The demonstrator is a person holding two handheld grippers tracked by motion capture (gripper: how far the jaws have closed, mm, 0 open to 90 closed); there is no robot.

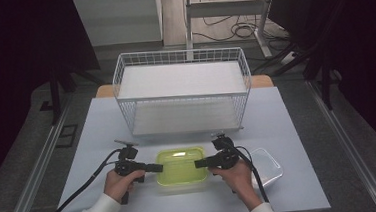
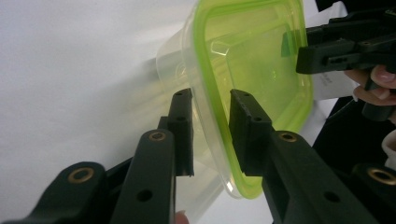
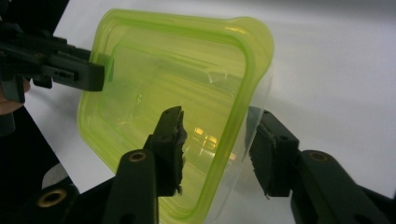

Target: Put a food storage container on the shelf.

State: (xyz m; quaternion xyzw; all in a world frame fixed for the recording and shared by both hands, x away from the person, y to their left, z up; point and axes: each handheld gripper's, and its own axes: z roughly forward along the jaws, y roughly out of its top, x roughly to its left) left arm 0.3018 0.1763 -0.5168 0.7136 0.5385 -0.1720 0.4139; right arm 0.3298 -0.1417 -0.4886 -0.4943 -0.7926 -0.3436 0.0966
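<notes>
Green-lidded clear plastic container (image 1: 181, 165) sits on the pale grey table (image 1: 102, 127) at the near edge, between the two hand-held tools and in front of the white wire two-tier rack (image 1: 182, 91). At the left, the left gripper (image 1: 155, 167) straddles the container's left rim; in the left gripper view its jaws stand slightly apart, one on each side of the lid edge (image 2: 210, 121), not visibly pressing. At the right, the right gripper (image 1: 201, 162) straddles the opposite rim, its jaws likewise apart around the edge (image 3: 243, 126). Farther right, a second clear plastic container (image 1: 266, 166) lies on the table, partly behind the right hand. Judged status: both tools are positioned on the container; clamping, lifting and any transfer to the rack remain outstanding.
</notes>
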